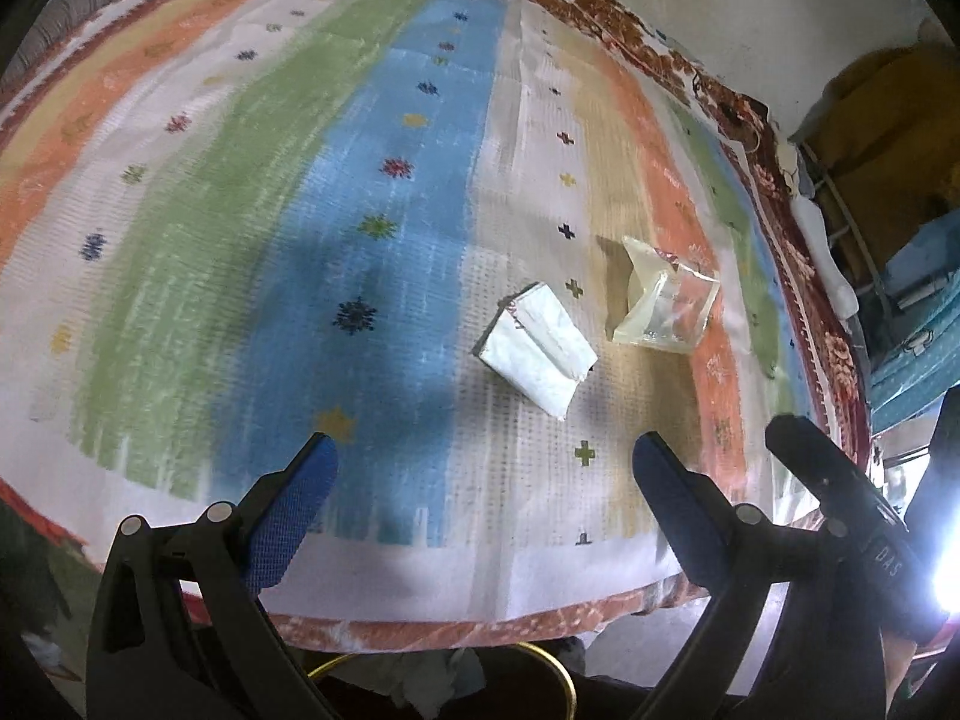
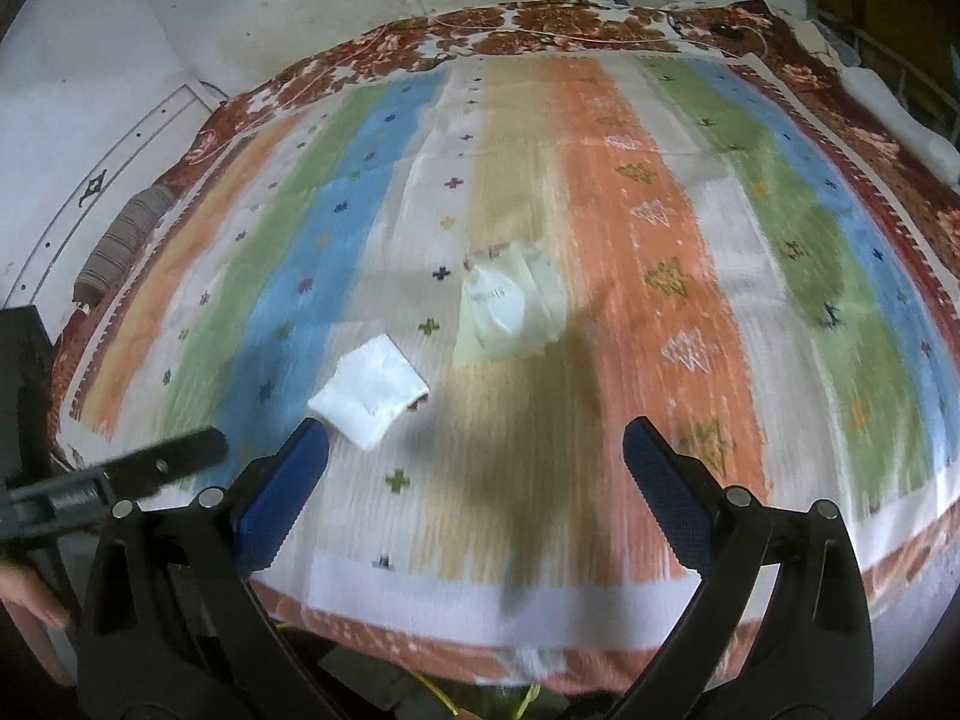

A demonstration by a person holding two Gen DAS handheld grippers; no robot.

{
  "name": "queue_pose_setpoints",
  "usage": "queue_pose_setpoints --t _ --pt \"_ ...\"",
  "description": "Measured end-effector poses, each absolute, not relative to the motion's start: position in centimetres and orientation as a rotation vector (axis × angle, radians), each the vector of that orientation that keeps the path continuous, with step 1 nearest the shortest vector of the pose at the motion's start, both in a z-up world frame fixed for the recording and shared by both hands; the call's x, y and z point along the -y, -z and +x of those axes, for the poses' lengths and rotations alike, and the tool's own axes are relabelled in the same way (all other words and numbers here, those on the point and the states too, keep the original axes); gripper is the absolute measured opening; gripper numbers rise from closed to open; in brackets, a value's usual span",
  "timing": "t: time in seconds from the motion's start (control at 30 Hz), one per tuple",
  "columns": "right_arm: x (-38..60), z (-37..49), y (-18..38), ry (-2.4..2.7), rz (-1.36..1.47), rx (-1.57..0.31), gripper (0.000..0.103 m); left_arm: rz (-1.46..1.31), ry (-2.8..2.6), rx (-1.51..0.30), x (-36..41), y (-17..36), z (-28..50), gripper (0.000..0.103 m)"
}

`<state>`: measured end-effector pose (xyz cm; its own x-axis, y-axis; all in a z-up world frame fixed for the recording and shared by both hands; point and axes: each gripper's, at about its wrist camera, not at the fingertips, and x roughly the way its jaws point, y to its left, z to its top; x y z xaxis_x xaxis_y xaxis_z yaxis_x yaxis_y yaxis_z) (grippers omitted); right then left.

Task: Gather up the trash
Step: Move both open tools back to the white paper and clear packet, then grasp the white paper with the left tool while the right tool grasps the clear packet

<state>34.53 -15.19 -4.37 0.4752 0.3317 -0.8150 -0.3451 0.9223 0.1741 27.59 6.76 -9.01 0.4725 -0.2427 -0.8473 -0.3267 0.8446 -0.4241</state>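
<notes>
Both jaws spread wide: the left hand-held gripper point(image 1: 485, 468) and right hand-held gripper point(image 2: 476, 450) grasp nothing, hovering over the striped bed cover point(image 2: 630, 228). A white folded wrapper point(image 1: 536, 354) and clear plastic packet point(image 1: 663, 303) lie just beyond the fingertips.

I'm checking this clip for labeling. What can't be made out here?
- Printed text on the clear wrapper: right wrist view, motion blur.
- Whatever lies under the bed edge, near the yellow ring: left wrist view, cut off by the left gripper.
- Underside of the white packet: hidden against the striped blanket.
</notes>
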Motion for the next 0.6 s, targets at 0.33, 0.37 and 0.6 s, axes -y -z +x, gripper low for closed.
queue_pose_setpoints --t 0.33,0.37,0.6 --pt "15.0 38.9 6.1 -0.430 0.072 -1.049 0.088 -0.684 -0.049 -1.137 -6.5 11.9 30.6 0.096" --pt "15.3 39.4 6.5 -0.434 0.117 -1.065 0.087 -0.689 -0.052 -1.143 -6.6 12.3 30.7 0.096" --pt "14.0 41.5 7.8 -0.432 0.011 -1.044 0.077 -0.716 -0.091 -1.160 -7.0 13.9 32.0 0.091"
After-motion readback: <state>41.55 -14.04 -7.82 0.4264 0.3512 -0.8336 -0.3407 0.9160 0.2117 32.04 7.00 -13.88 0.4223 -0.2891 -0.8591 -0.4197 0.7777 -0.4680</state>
